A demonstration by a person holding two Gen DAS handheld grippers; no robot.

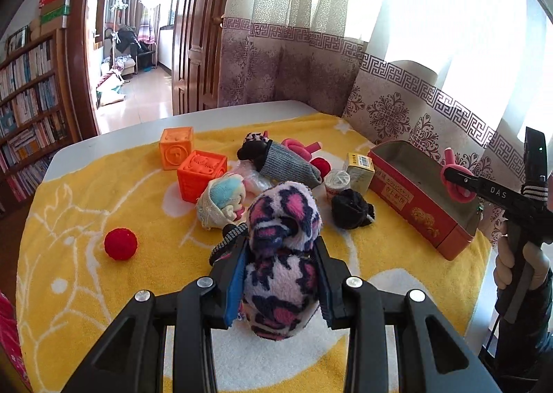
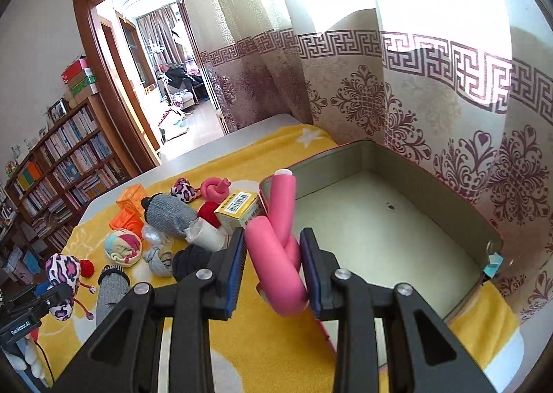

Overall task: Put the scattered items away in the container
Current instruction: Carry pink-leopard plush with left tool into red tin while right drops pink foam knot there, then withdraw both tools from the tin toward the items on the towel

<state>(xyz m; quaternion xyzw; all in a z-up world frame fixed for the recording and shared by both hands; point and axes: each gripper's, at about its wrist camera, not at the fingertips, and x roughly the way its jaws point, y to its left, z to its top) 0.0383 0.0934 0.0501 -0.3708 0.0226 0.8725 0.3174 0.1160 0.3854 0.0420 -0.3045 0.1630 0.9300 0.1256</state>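
My left gripper (image 1: 281,275) is shut on a fuzzy pink-and-purple leopard sock bundle (image 1: 281,248), held above the yellow blanket (image 1: 86,272); it also shows in the right wrist view (image 2: 64,275). My right gripper (image 2: 273,272) is shut on a knotted pink foam roller (image 2: 276,248), held over the near rim of the red tin box (image 2: 380,220). The roller (image 1: 458,182) and box (image 1: 414,192) also show in the left wrist view. The box looks empty inside.
On the blanket lie two orange cubes (image 1: 193,161), a red ball (image 1: 120,243), a pastel sock ball (image 1: 223,201), a grey sock (image 1: 287,165), a black sock (image 1: 350,208), a yellow carton (image 1: 359,172), another pink roller (image 1: 299,147). Curtains stand behind.
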